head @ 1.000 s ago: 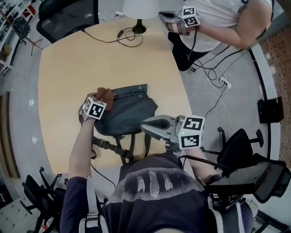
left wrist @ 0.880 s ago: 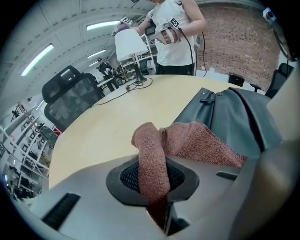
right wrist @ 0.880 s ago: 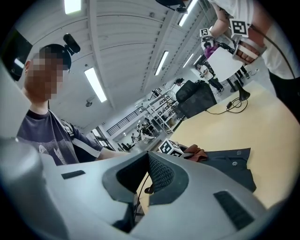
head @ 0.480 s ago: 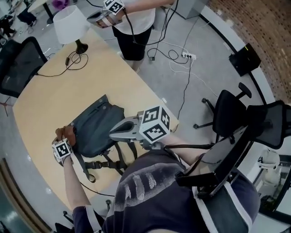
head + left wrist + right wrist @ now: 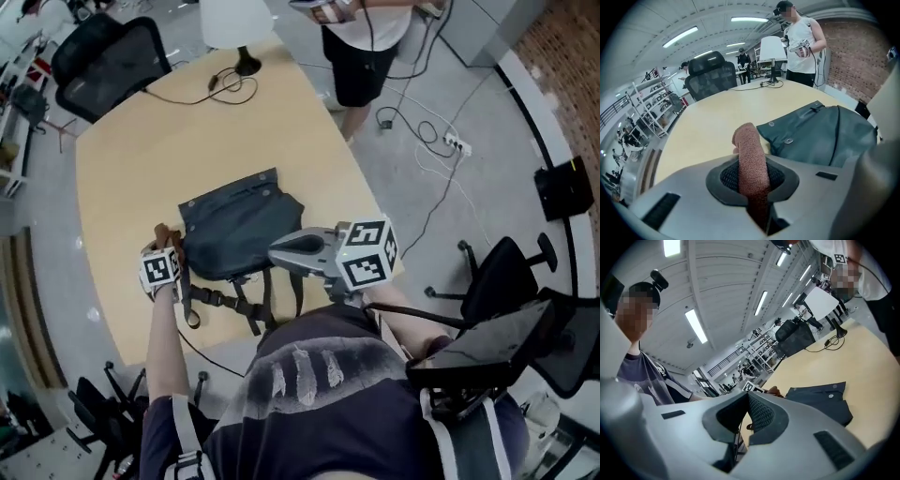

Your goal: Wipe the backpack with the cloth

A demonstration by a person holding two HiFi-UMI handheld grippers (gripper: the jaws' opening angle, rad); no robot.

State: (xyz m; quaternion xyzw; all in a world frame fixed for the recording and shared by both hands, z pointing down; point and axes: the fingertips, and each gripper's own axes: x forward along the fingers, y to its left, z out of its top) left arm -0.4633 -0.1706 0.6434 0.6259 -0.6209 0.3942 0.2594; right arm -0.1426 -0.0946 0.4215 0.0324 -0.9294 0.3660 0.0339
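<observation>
On the pale wooden surface [image 5: 122, 169], seen from the head view: one dark grey backpack [image 5: 239, 225] lies flat at the centre, flap up, its straps [image 5: 234, 300] trailing toward the near edge

Grippers, two. Left gripper [image 5: 161, 251] sits at the backpack's left edge; its fingers are clamped on the single rust-brown cloth [image 5: 751, 159], which stands up between them as a folded roll, its tip beside the snap-buttoned flap. Whether the cloth touches the backpack cannot be told. Right gripper [image 5: 281, 251] is held over the backpack's near right corner; its fingers are closed tip to tip with nothing between them, and the right gripper view shows the backpack lying beyond them

Surroundings: one white-shaded lamp [image 5: 234, 23] at the far edge, with one black cable [image 5: 202, 89] coiled beside it; three black office chairs, one past the far left corner [image 5: 108, 61], one on the right [image 5: 497, 281], one at lower left [image 5: 103, 412]; one second person [image 5: 361, 47] standing beyond the far edge; one power strip [image 5: 455, 142] with loose leads on the grey floor

Obstructions: the right gripper and its marker cube cover part of the backpack's near right side; the wearer's torso hides the nearest edge of the surface
</observation>
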